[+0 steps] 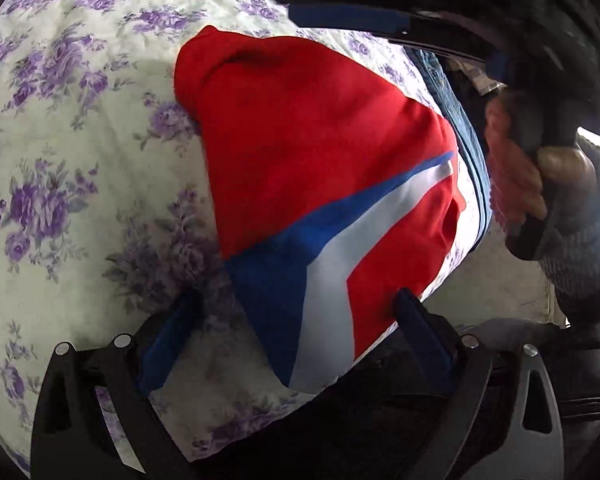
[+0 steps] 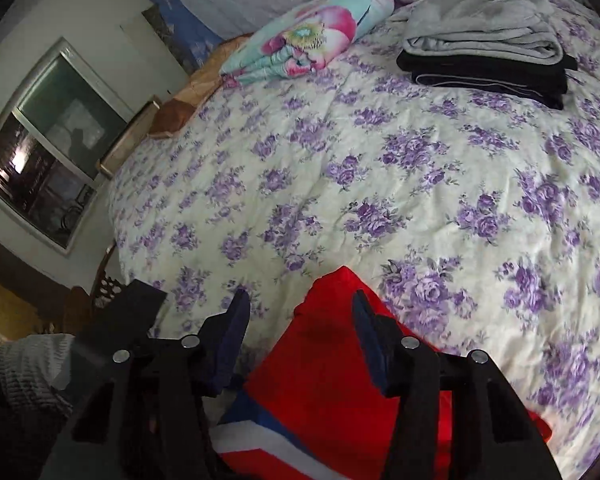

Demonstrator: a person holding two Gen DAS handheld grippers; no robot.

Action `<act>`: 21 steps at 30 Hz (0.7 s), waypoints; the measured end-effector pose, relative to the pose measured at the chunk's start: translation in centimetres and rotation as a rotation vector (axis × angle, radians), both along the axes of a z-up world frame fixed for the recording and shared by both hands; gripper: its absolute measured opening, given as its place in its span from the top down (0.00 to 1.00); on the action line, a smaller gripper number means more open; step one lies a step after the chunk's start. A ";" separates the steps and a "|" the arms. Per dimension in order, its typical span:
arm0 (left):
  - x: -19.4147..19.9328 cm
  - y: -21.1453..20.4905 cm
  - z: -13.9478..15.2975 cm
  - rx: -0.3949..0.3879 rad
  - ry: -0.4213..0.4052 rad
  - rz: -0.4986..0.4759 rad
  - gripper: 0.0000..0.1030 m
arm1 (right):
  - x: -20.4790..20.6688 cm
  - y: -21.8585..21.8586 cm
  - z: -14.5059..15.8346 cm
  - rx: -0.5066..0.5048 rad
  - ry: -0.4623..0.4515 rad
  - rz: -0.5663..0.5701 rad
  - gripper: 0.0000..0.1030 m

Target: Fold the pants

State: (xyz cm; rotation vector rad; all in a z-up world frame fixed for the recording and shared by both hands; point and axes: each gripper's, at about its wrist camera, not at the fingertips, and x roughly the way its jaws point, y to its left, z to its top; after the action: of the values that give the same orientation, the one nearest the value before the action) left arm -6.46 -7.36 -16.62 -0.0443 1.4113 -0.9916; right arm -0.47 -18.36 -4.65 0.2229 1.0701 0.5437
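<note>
The red pants (image 1: 308, 152) with a blue and white stripe lie folded on the floral bedsheet (image 1: 60, 160). My left gripper (image 1: 300, 300) is open, its blue-padded fingers on either side of the striped end, low over it. My right gripper (image 1: 352, 20) shows at the top of the left wrist view, above the far end of the pants. In the right wrist view the right gripper (image 2: 300, 300) is open and empty over the red pants (image 2: 340, 380), whose corner lies between its fingers.
A stack of folded grey and black clothes (image 2: 488, 56) sits at the far right of the bed. A colourful rolled quilt (image 2: 300, 32) lies near the headboard. A window (image 2: 48, 140) is on the left wall. Blue jeans (image 1: 456, 120) lie at the bed's edge.
</note>
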 end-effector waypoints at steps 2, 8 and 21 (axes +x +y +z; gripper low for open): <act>-0.1 0.2 -0.1 -0.010 -0.007 0.028 0.12 | 1.4 1.5 -1.0 -0.070 0.032 0.051 0.51; -0.6 1.0 -0.3 -0.048 -0.008 0.115 0.39 | 0.9 6.5 -3.1 -0.388 -0.035 0.244 0.62; -2.7 1.1 -0.9 -0.060 0.036 0.170 0.55 | 4.9 -1.1 -6.5 0.005 0.216 -0.018 0.76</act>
State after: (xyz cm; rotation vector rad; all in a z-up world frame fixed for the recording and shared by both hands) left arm -9.17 -6.25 -17.47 -0.2232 1.3859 -0.8953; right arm 4.41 -19.48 -11.19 0.3009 1.2753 0.5144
